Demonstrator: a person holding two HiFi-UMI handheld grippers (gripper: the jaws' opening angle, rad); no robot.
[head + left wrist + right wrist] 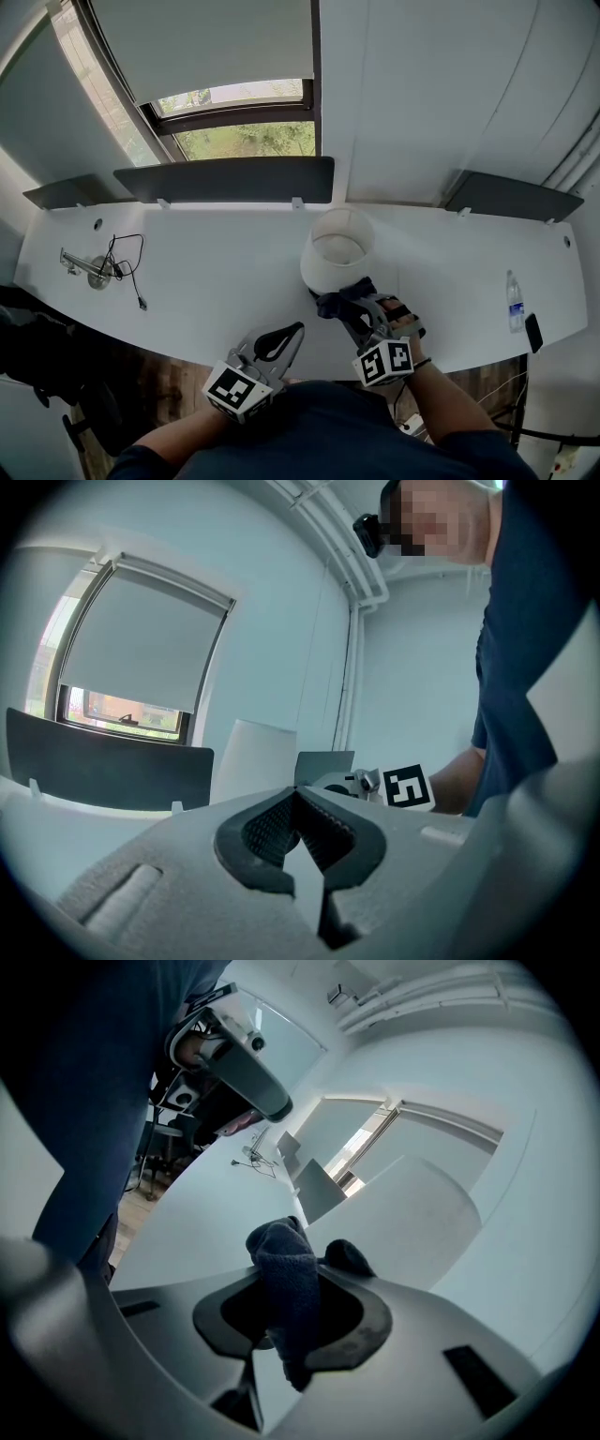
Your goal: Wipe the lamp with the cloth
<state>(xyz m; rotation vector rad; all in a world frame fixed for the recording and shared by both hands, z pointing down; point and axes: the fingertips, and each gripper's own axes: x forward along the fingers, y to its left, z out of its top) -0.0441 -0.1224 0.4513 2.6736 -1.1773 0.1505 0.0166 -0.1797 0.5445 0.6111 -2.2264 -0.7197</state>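
Head view: the upright lamp [337, 251] stands just beyond the right gripper [361, 314], farther from the left gripper [281, 342]. Left gripper view: jaws closed on nothing. Right gripper view: jaws clamp the cloth [286, 1288], lamp close ahead.

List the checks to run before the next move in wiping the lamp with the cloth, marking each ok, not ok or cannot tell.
1. Cloth clamped in right gripper: ok.
2. Cloth touching the lamp: cannot tell.
3. Lamp upright on the desk: ok.
4. Left gripper shut, empty, clear of lamp: ok.
5. Bottle far from the wiping side: ok.
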